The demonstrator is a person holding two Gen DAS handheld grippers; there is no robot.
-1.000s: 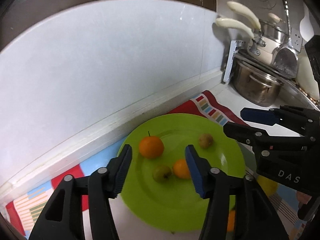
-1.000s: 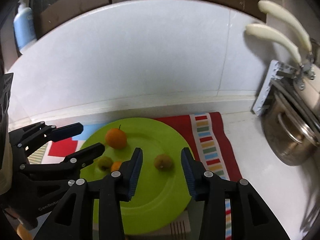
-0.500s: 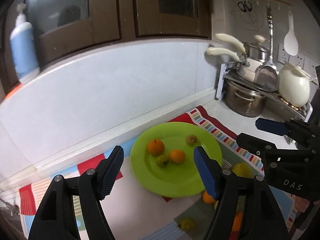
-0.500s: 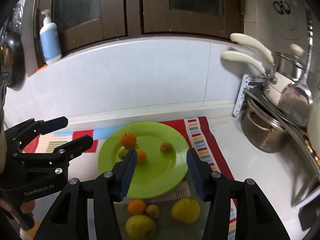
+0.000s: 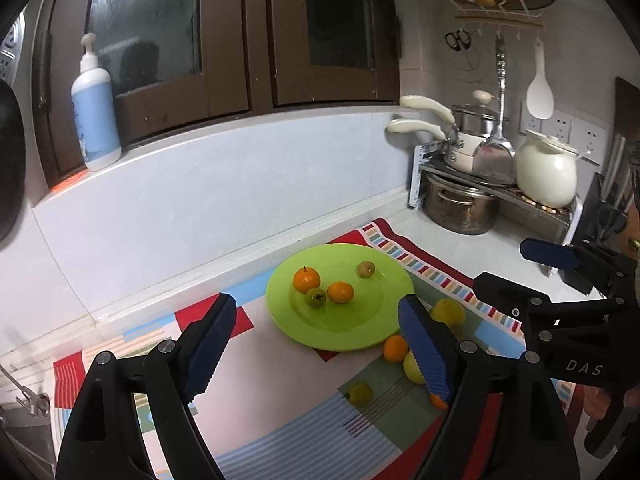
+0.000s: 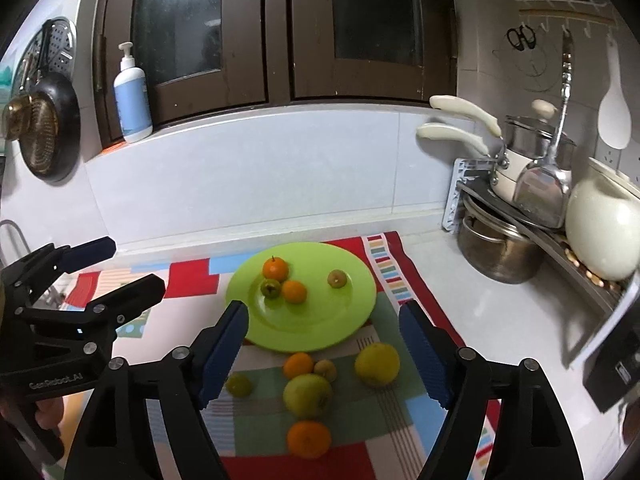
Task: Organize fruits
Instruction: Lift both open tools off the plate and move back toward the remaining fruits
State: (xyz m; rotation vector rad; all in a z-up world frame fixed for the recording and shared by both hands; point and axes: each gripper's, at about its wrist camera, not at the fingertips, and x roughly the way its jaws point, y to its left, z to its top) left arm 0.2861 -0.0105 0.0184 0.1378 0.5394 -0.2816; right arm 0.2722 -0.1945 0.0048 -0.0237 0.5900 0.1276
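Observation:
A green plate (image 6: 352,304) (image 5: 384,324) on a patchwork cloth holds two oranges (image 6: 275,269), a small green fruit (image 6: 270,288) and a small brownish fruit (image 6: 337,278). In front of it lie several loose fruits: a green apple (image 6: 307,395), a yellow fruit (image 6: 377,364), two oranges (image 6: 309,438) and small ones (image 6: 239,385). My left gripper (image 5: 320,344) is open and empty, held back above the cloth; it also shows in the right wrist view (image 6: 116,266). My right gripper (image 6: 324,348) is open and empty above the loose fruits.
A rack with steel pots (image 6: 500,252), a white jug (image 6: 600,232) and pans with cream handles (image 6: 460,120) stands at the right. A soap bottle (image 5: 96,120) sits on the window ledge. A strainer and pan (image 6: 40,128) hang at the left wall.
Both grippers have pulled back and up from the plate. The loose fruits in front of the plate and more of the kitchen have come into view. Both jaws have opened wider.

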